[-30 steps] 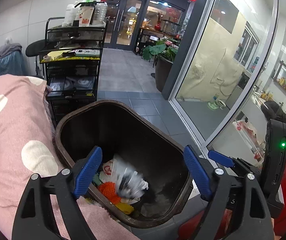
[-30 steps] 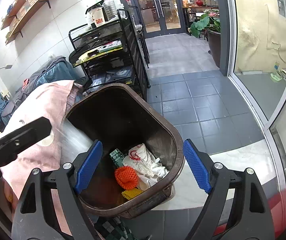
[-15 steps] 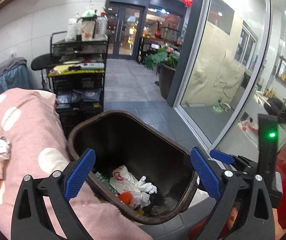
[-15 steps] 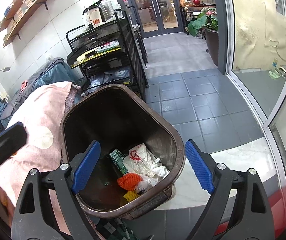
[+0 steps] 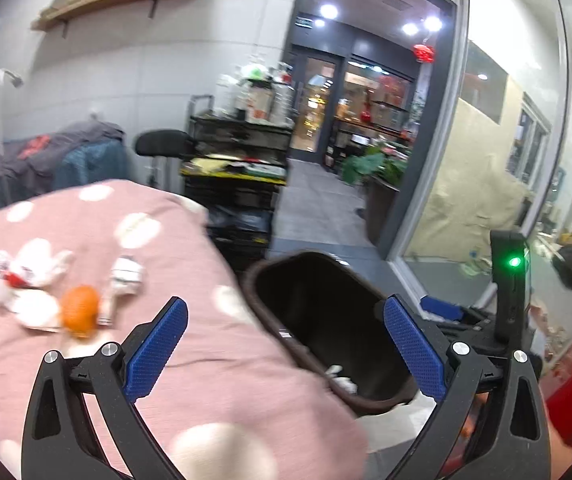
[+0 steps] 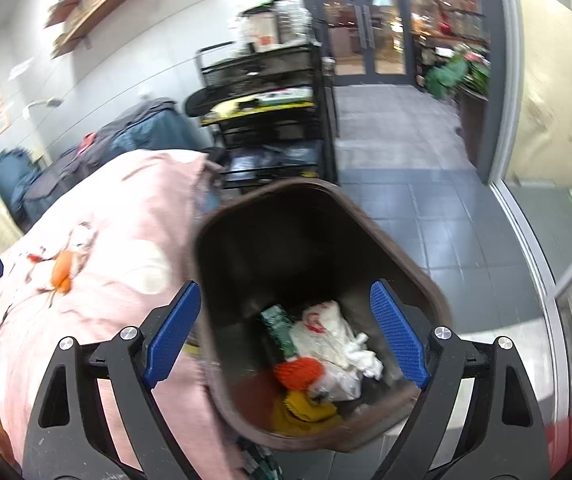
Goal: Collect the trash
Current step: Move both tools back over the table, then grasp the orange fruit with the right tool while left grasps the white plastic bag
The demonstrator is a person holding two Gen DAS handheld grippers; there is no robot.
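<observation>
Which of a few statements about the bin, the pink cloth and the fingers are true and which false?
1. The brown bin holds an orange net and a white bag. True.
2. The left gripper holds a white bag. False: nothing is between its fingers.
3. Trash, including an orange piece, lies on the pink cloth. True.
4. The bin is empty. False: it holds several pieces.
</observation>
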